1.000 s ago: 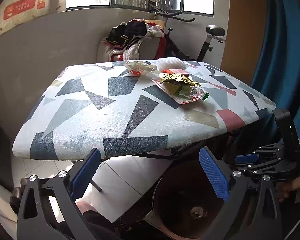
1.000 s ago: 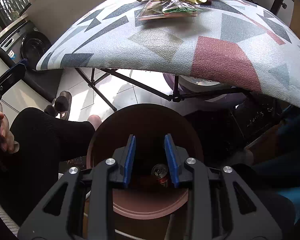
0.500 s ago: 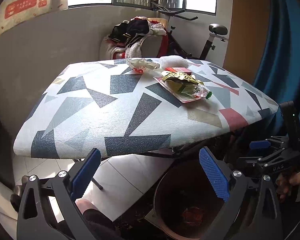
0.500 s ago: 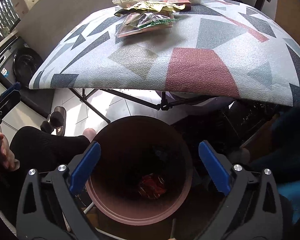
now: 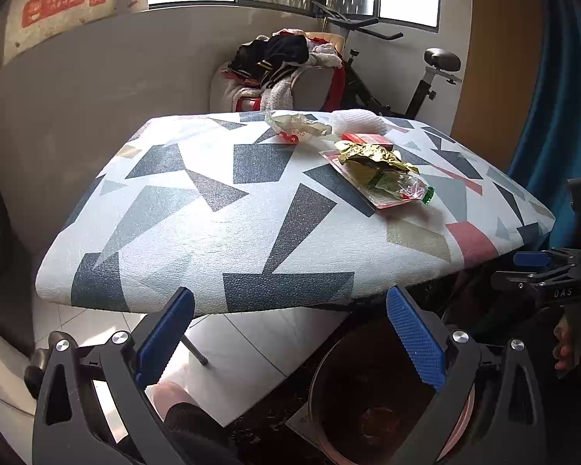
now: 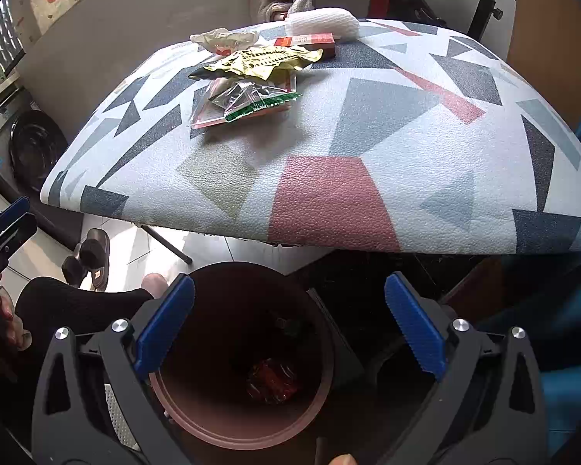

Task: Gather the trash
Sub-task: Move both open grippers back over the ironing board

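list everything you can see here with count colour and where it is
folding table with geometric-print cover: 1, white with grey, navy and pink shapes, centre
round brown trash bin: 1, brown, floor below table edge
crumpled red wrapper: 1, red, inside bin
yellow foil wrapper: 1, far side of table
clear plastic packet with green strip: 1, beside foil wrapper
flat red box: 1, behind foil
white foam net: 1, far edge
crumpled beige wrapper: 1, far left
exercise bike: 1, black, behind table
left gripper: 1, black, blue pads, open
right gripper: 1, open, above bin
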